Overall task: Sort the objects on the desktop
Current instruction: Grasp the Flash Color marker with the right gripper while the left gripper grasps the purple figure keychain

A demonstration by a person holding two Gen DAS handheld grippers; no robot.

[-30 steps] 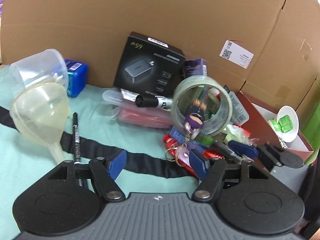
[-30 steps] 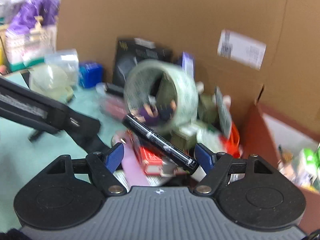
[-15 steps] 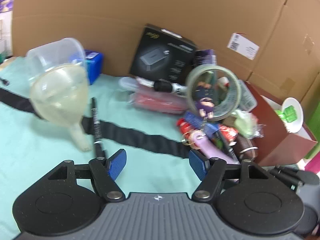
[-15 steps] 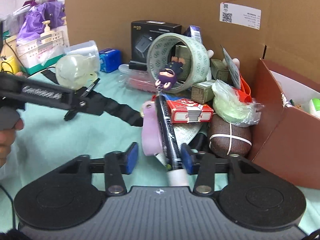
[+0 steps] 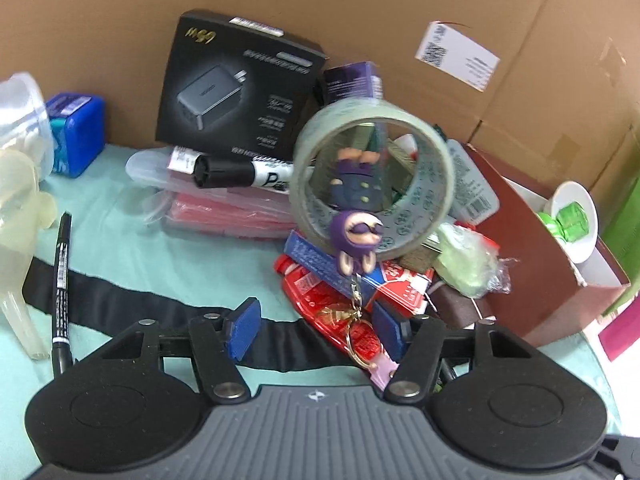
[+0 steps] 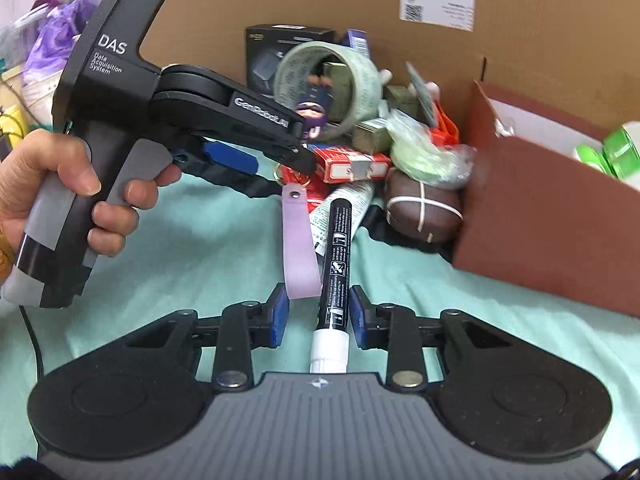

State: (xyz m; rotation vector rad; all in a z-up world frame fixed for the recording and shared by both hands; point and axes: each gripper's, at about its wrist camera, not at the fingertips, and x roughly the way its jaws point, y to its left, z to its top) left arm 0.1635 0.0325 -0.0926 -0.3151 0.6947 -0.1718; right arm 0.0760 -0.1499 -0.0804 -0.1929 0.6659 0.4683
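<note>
— Where is the marker lying?
— The black marker (image 6: 337, 252) is lying at lower centre between my right gripper (image 6: 319, 314) fingers, close beside the right pad, jaws narrowly apart.
— And your left?
— My left gripper (image 5: 316, 326) is gaping wide over the keychain (image 5: 354, 236) at centre frame, holding nothing.

From my left tongs' camera, the funnel (image 5: 16, 216) at nine o'clock is cut off by the frame edge, and the tape roll (image 5: 372, 188) hides most of the marker (image 5: 240, 172) behind it. From my right tongs' camera, my left tongs (image 6: 248, 152) cover part of the key ring (image 6: 296, 178), and the brown box (image 6: 540, 220) at three o'clock is blurred and runs off the edge.
</note>
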